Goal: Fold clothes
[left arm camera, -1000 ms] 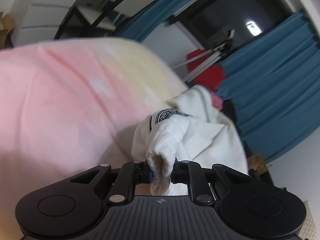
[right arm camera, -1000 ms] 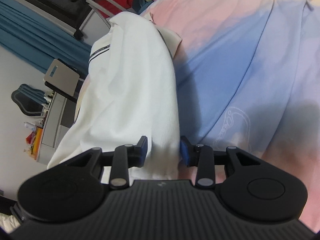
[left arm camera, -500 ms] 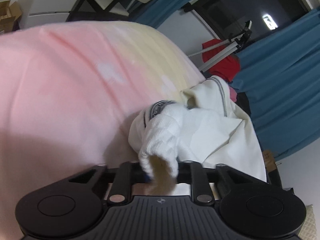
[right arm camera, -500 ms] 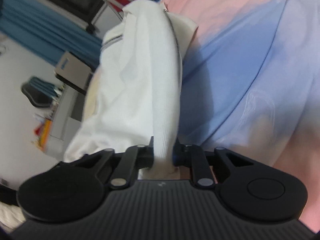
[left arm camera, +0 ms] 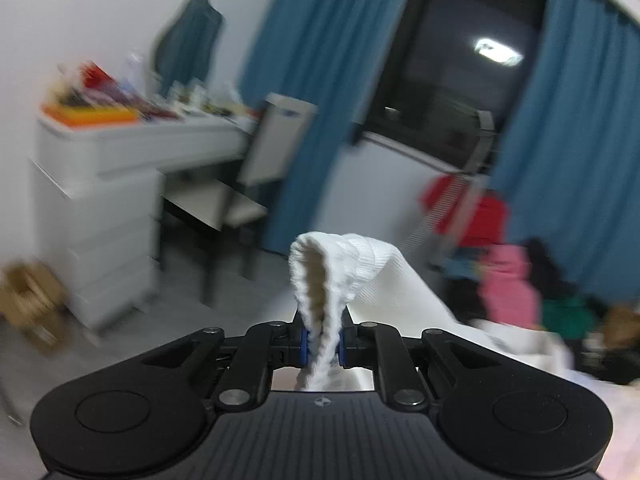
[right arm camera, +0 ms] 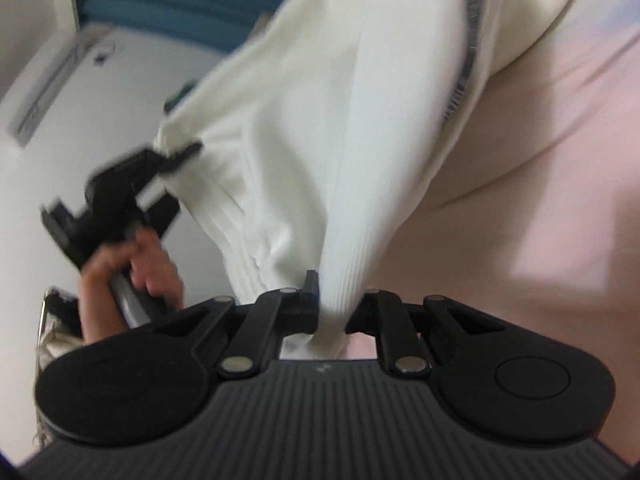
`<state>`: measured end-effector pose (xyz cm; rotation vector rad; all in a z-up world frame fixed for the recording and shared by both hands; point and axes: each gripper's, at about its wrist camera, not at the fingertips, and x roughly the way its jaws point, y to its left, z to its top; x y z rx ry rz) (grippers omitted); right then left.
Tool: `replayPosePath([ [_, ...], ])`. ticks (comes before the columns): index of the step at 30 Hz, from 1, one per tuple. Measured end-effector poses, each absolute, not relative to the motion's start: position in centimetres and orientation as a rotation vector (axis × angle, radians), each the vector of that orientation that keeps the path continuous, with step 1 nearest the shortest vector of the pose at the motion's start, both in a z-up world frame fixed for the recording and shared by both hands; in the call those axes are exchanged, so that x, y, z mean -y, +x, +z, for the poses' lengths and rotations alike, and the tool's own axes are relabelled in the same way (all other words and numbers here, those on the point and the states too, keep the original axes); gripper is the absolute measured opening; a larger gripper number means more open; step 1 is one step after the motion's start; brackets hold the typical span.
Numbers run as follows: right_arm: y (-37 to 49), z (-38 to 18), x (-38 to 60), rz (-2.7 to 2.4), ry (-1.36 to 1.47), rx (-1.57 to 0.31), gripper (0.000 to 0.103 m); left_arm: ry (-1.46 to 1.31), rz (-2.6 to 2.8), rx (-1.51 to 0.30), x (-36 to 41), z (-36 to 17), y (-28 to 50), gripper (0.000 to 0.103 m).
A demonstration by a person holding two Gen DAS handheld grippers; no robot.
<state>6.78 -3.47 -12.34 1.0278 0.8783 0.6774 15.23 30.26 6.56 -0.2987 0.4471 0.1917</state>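
Note:
A white knit garment (left arm camera: 376,280) with a ribbed cuff hangs lifted between both grippers. My left gripper (left arm camera: 322,346) is shut on the ribbed cuff, which loops up above the pads. In the right wrist view the white garment (right arm camera: 320,140) stretches up and to the left, with a dark stripe along one seam. My right gripper (right arm camera: 334,312) is shut on a ribbed edge of it. The left gripper (right arm camera: 172,156) shows there too, clamped on the far corner, with a hand (right arm camera: 132,264) on its handle. Below lies the pink bed sheet (right arm camera: 540,160).
A white desk with drawers (left arm camera: 100,184) and a chair (left arm camera: 256,176) stand at the left. Blue curtains (left arm camera: 320,80) frame a dark window (left arm camera: 460,72). A pile of red, pink and green clothes (left arm camera: 508,288) lies at the right, and a cardboard box (left arm camera: 28,300) at the far left.
The right gripper's jaws closed on the garment's edge. Both grippers then swung the garment up off the bed, and the left view now faces the room instead of the sheet.

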Motion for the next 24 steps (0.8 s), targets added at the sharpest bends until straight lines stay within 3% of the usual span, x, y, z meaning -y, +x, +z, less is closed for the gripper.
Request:
replayPosePath([
  [2,8.7,-13.2,-0.3,0.736,1.014,-0.921,0.013,-0.249,0.273,-0.448,-32.9,6.2,16.9,0.014],
  [7,11.8,-15.2,-5.7,0.762,0.826,-0.984,0.015,-0.272,0.327,-0.581,-35.0,-0.3,20.8,0.015],
  [9,12.2,-15.2,-5.6,0.784,0.797,-0.969,0.016,-0.259,0.324,-0.584,-34.3,-2.1,21.0,0.019],
  [11,12.3,-14.9,-5.4,0.794,0.763,-0.958,0.020,-0.262,0.313,-0.588,-33.7,-3.1,20.8,0.038],
  [12,12.3,-14.6,-5.2,0.791,0.742,-0.955,0.026,-0.270,0.305,-0.590,-33.4,-3.1,20.6,0.042],
  [14,11.7,-13.6,-4.9,0.769,0.666,-0.929,0.044,-0.278,0.294,-0.586,-32.7,-2.1,20.0,0.062],
  [16,10.9,-12.4,-4.2,0.762,0.623,-0.892,0.079,-0.277,0.290,-0.577,-31.7,-1.1,19.3,0.083],
  [24,4.5,-6.4,1.7,0.656,0.410,-0.732,0.081,-0.207,0.140,-0.470,-22.8,3.8,11.1,0.088],
])
